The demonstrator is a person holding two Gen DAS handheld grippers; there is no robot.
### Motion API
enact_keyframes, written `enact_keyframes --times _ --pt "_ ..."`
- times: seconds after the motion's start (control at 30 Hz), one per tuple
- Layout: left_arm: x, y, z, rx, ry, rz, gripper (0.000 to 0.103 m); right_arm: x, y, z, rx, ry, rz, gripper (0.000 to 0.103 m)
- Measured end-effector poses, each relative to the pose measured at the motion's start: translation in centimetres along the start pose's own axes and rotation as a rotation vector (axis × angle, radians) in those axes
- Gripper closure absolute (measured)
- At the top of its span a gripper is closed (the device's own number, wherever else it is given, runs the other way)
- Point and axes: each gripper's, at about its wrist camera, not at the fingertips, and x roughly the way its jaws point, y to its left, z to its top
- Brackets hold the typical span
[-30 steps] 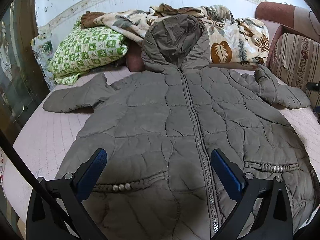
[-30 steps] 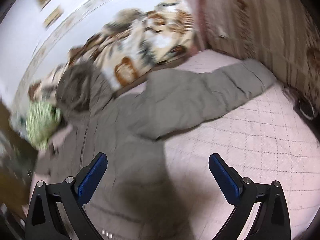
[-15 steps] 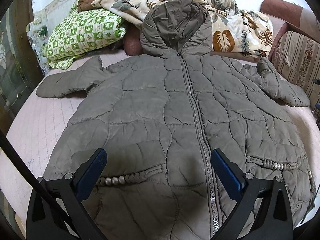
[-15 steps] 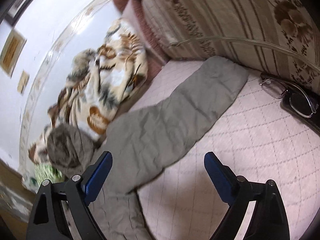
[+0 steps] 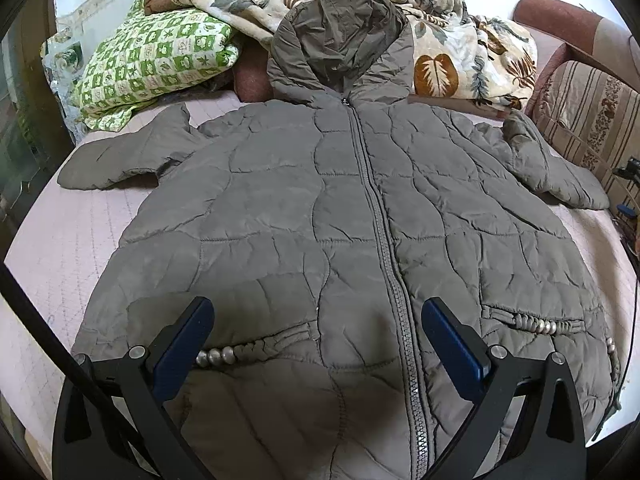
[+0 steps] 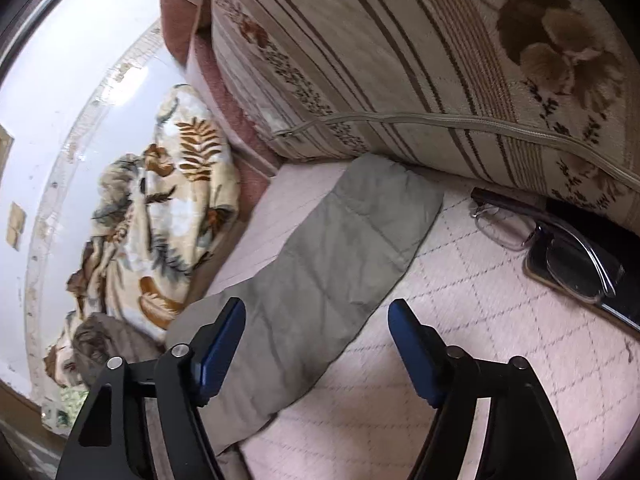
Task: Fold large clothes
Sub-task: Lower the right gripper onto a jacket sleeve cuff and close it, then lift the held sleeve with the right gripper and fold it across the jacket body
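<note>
A large grey-brown quilted hooded coat (image 5: 320, 208) lies flat, front up and zipped, on the pink bed cover (image 5: 60, 248), both sleeves spread out. My left gripper (image 5: 318, 340) is open and empty, hovering over the coat's lower front near the hem. In the right wrist view the coat's sleeve (image 6: 320, 272) lies stretched toward the striped cushion. My right gripper (image 6: 316, 344) is open and empty, just above the sleeve's middle part.
A green checked pillow (image 5: 156, 64) and a leaf-print blanket (image 5: 460, 52) lie behind the hood. A striped cushion (image 6: 440, 60) borders the bed on the right. Glasses (image 6: 556, 244) rest on a dark phone (image 6: 592, 276) beside the sleeve's cuff.
My left gripper has moved forward over the coat. My right gripper has swung toward the right sleeve and come close above it; its jaws have narrowed slightly.
</note>
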Motion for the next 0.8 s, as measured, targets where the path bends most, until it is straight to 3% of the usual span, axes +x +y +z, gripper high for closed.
enact_keyframes --times 0.17,0.37,0.5,0.77,0.8 --pt "0.3 0.2 0.0 -0.004 0.013 -0.011 0.0 2.8 -1.5 0.8 0.026 0.005 -0.085 0.026" --pt "0.9 0.2 -0.1 0.001 0.031 -0.018 0.0 5.1 -2.9 1.8 0.045 -0.006 -0.124 0.027" --pt "1.2 0.2 -0.2 0.002 0.037 -0.02 0.0 7.0 -3.8 2.0 0.062 0.02 -0.144 0.048" --pt "1.9 0.0 -0.4 0.01 0.054 -0.025 0.0 8.6 -4.8 3.4 0.081 -0.022 -0.092 0.05" --pt "1.9 0.0 -0.3 0.01 0.055 -0.025 0.0 8.5 -4.7 3.4 0.058 -0.035 -0.097 0.065"
